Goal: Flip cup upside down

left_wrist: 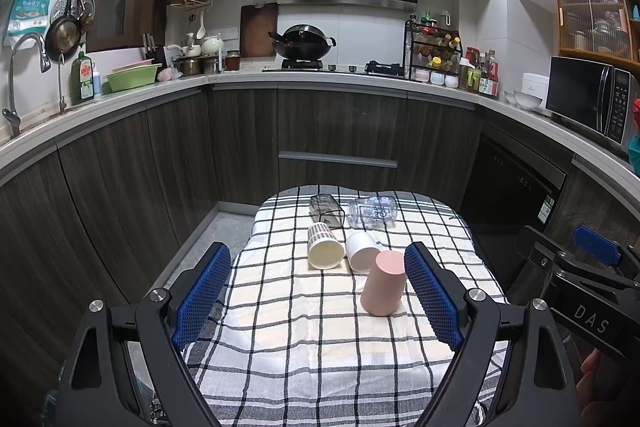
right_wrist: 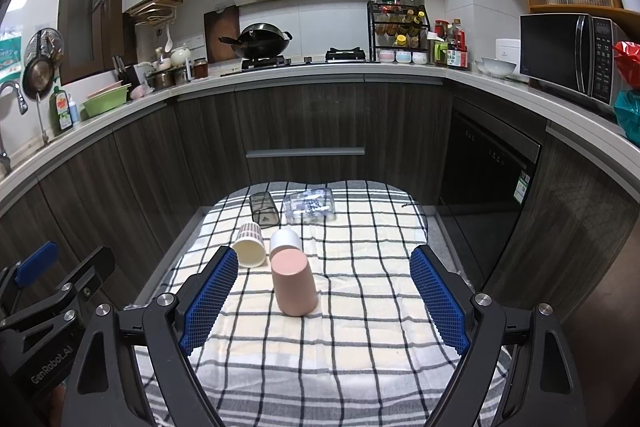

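A pink cup (left_wrist: 383, 283) (right_wrist: 293, 283) stands upside down on the checked cloth (left_wrist: 304, 339) (right_wrist: 360, 327), base up. Behind it lie a white cup (left_wrist: 361, 251) (right_wrist: 285, 239) and a patterned cream cup (left_wrist: 325, 245) (right_wrist: 250, 243) on their sides, mouths toward me. Further back lie a dark glass (left_wrist: 327, 211) (right_wrist: 263, 208) and a clear printed glass (left_wrist: 373, 212) (right_wrist: 309, 206). My left gripper (left_wrist: 318, 273) is open and empty, with the pink cup just inside its right finger. My right gripper (right_wrist: 325, 275) is open and empty; the pink cup stands between its fingers, nearer the left one.
The cloth covers a small table in a kitchen, with dark cabinets (left_wrist: 336, 131) beyond and floor (left_wrist: 228, 231) to the left. The right gripper's body (left_wrist: 580, 283) shows at the right of the left wrist view; the left gripper's body (right_wrist: 48, 311) shows at the left of the right wrist view.
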A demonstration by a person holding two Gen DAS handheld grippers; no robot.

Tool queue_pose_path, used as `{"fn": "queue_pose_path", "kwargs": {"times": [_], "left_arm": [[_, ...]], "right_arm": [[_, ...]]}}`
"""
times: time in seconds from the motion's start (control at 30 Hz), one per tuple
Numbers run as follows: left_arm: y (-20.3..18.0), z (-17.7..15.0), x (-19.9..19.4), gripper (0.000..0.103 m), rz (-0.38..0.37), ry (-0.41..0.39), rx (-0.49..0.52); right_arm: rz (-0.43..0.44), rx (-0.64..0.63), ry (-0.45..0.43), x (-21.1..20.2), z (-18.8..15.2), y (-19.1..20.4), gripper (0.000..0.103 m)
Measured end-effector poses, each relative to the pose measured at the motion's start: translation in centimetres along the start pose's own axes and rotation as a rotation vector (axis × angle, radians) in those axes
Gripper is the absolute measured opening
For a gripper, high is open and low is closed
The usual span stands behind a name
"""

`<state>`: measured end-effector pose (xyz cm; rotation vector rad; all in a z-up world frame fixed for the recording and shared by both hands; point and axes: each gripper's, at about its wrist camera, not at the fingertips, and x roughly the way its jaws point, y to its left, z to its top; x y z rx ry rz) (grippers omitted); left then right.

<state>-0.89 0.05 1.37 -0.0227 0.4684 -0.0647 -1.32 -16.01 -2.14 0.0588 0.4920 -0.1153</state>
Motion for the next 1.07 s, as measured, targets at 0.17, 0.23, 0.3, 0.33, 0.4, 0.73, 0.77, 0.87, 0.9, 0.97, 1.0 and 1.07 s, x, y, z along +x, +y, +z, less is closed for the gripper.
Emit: {"fn": "queue_pose_path", "kwargs": {"times": [0.17, 0.23, 0.3, 0.33, 0.4, 0.73, 0.77, 0.87, 0.9, 0.97, 1.0, 1.07], "left_arm": [[-0.08, 0.03, 0.09, 0.089, 0.007, -0.002, -0.005], [-0.09, 0.04, 0.08, 0.089, 0.007, -0.002, -0.005], [-0.1, 0.05, 0.07, 0.089, 0.008, -0.002, -0.006], [-0.06, 0.04, 0.09, 0.089, 0.008, -0.002, -0.006], [-0.07, 0.05, 0.08, 0.089, 0.009, -0.001, -0.008], [0.0, -0.11, 0.16, 0.089, 0.013, 0.004, -0.01], [0.0, -0.1, 0.16, 0.089, 0.014, 0.004, -0.01], [0.05, -0.17, 0.27, 0.089, 0.01, 0.007, -0.011], [0.05, -0.23, 0.35, 0.089, 0.008, 0.01, -0.012], [0.04, -0.38, 0.54, 0.089, 0.007, 0.016, -0.009], [0.07, -0.43, 0.65, 0.089, 0.01, 0.018, -0.008], [0.16, -0.47, 0.8, 0.089, 0.011, 0.024, -0.01]], "right_arm": [[0.001, 0.003, 0.001, -0.02, 0.05, -0.05, 0.088], [0.0, 0.002, 0.0, -0.05, 0.08, -0.09, 0.088], [0.0, 0.001, 0.0, -0.01, 0.12, -0.08, 0.088], [0.0, 0.002, 0.0, 0.01, 0.19, -0.13, 0.088], [0.0, 0.003, 0.0, -0.02, 0.13, -0.06, 0.088], [-0.001, 0.003, -0.001, -0.03, 0.14, -0.1, 0.088], [-0.001, 0.002, -0.001, 0.0, 0.17, -0.11, 0.088], [0.0, 0.003, 0.0, 0.0, 0.16, -0.16, 0.088], [0.0, 0.003, 0.0, 0.0, 0.1, -0.11, 0.088], [-0.002, 0.002, 0.0, 0.01, 0.15, -0.15, 0.088], [-0.001, 0.003, 0.0, 0.0, 0.09, -0.13, 0.088], [-0.002, 0.004, 0.003, 0.03, 0.21, -0.17, 0.088]]}}
